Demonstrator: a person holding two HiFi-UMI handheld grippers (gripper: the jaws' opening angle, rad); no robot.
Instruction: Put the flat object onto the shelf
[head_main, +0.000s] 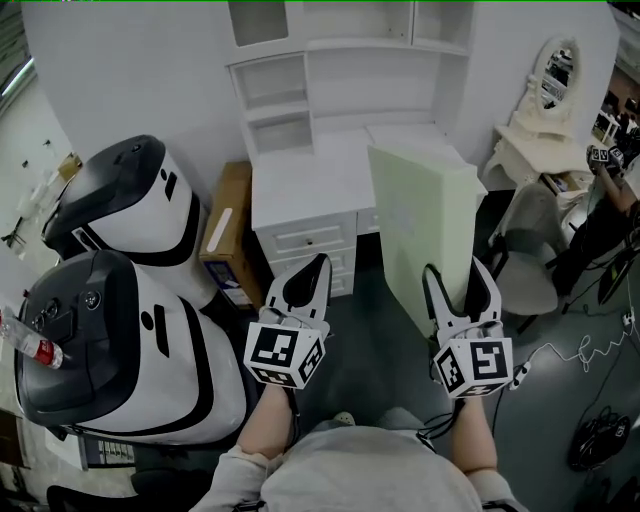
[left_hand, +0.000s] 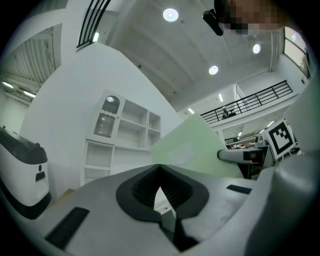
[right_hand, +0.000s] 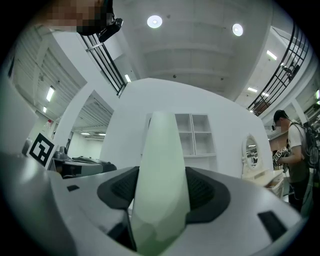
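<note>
Right gripper (head_main: 457, 276) has its jaws clamped on the near edge of the pale green flat panel (head_main: 425, 215), holding it upright just in front of the white shelf unit (head_main: 283, 105). Left gripper (head_main: 317, 266) is pinched closed on nothing, off to the panel's left.

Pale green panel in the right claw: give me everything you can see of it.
The panel is a pale green, matte, rectangular slab, flat and fairly thick, like foam or board, with a faint lighter rectangle on its broad face. It stands on edge, roughly upright and leaning slightly. The right claw grips its near lower edge, one jaw pressed on each face. It is held above the floor in front of the white desk; whether its far edge touches the desk cannot be told.
</note>
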